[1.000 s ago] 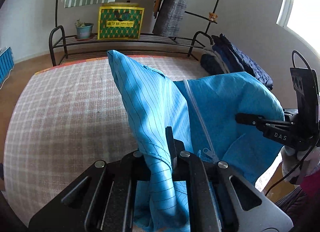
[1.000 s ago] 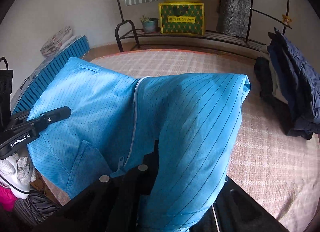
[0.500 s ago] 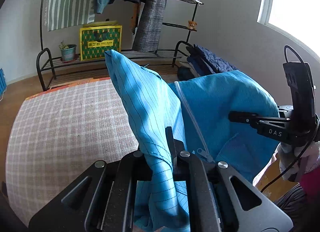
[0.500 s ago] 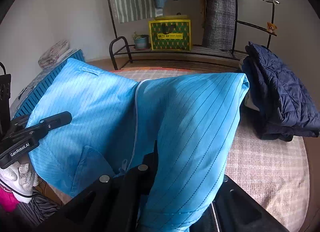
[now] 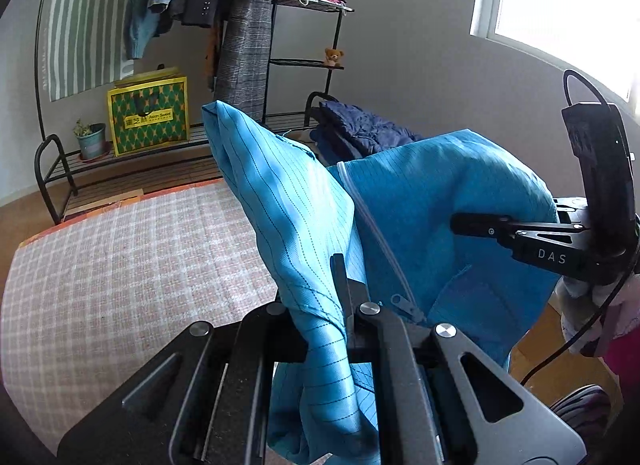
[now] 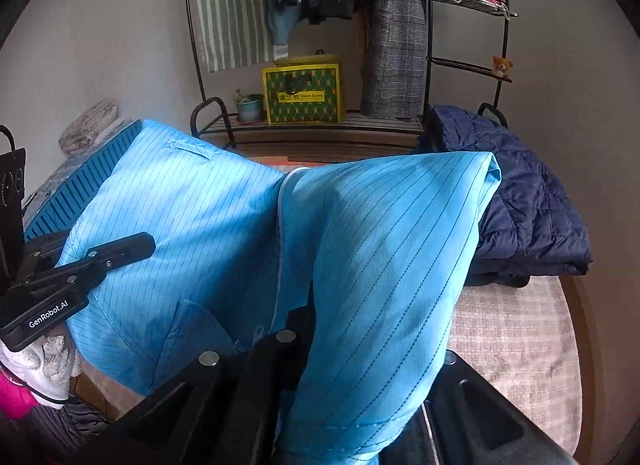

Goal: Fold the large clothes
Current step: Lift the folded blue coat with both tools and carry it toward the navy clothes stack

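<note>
Checked bedding (image 5: 120,265) lay beneath the blue zip-front garment (image 6: 360,249), which hung aloft, pinched tight by the left gripper (image 5: 340,305) and right gripper (image 6: 308,317). Thin slippery fabric might slip free, dropping one side.

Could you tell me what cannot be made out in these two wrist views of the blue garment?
- Left wrist view: the light blue pinstriped zip-front garment runs down past the bottom edge; its lower part is cut off.
- Right wrist view: the right tool has its tips buried in blue folds.
- Right wrist view: the folded dark navy quilted jacket is partly hidden behind the garment.
- Both views: the yellow-green patterned bag has print too small to read.
</note>
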Demonstrator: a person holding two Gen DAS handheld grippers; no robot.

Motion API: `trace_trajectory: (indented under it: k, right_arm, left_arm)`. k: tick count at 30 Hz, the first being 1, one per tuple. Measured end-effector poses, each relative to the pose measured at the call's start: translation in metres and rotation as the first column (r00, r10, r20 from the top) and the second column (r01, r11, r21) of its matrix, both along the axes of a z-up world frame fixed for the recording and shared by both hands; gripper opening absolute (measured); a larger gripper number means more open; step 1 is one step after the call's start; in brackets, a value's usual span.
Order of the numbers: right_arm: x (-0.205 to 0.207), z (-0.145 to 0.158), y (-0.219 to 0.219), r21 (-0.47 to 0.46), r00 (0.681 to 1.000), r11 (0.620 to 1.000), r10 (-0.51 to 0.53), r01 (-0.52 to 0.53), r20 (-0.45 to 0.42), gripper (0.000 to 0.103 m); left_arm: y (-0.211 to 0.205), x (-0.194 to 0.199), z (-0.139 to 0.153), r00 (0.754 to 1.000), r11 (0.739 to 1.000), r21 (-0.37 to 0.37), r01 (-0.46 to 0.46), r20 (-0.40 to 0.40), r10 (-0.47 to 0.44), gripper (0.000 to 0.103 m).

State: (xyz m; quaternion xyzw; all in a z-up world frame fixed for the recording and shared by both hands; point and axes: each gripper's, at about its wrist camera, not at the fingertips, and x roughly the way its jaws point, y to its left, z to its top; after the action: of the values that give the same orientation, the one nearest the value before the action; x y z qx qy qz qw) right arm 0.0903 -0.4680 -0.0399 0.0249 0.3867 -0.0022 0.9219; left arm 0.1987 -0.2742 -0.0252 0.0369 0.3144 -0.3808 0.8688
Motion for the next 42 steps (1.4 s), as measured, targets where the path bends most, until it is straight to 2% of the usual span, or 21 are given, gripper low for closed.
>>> trace_trajectory:
  k: [8, 14, 24, 29, 35, 42]
  right_arm:
    - [-0.010, 0.014, -0.056, -0.053, 0.997, 0.996, -0.068, 0.069, 0.020, 0.001]
    - [0.004, 0.039, -0.109, -0.093, 0.990, 0.987, -0.128, 0.133, 0.056, 0.001]
    - [0.087, 0.088, -0.199, -0.218, 0.974, 0.954, -0.178, 0.206, 0.139, 0.001]
    - [0.141, 0.100, -0.238, -0.230, 0.968, 0.949, -0.177, 0.216, 0.176, 0.001]
    - [0.194, 0.083, -0.276, -0.180, 0.969, 0.962, -0.174, 0.206, 0.176, 0.001]
    - [0.233, 0.032, -0.311, -0.193, 0.973, 0.955, -0.209, 0.225, 0.103, 0.002]
  left_arm:
    - [-0.069, 0.007, 0.008, 0.997, 0.996, -0.041, 0.077, -0.024, -0.078, 0.004]
    - [-0.133, 0.028, 0.026, 0.993, 0.991, -0.072, 0.116, -0.008, -0.117, 0.004]
    - [-0.236, 0.114, 0.061, 0.994, 0.983, -0.149, 0.109, 0.011, -0.109, 0.004]
    - [-0.282, 0.163, 0.069, 0.996, 0.980, -0.178, 0.088, 0.032, -0.084, 0.004]
    - [-0.310, 0.222, 0.044, 0.998, 0.981, -0.189, 0.044, -0.033, -0.051, 0.004]
    - [-0.322, 0.258, -0.005, 0.997, 0.992, -0.122, -0.009, -0.078, -0.001, 0.004]
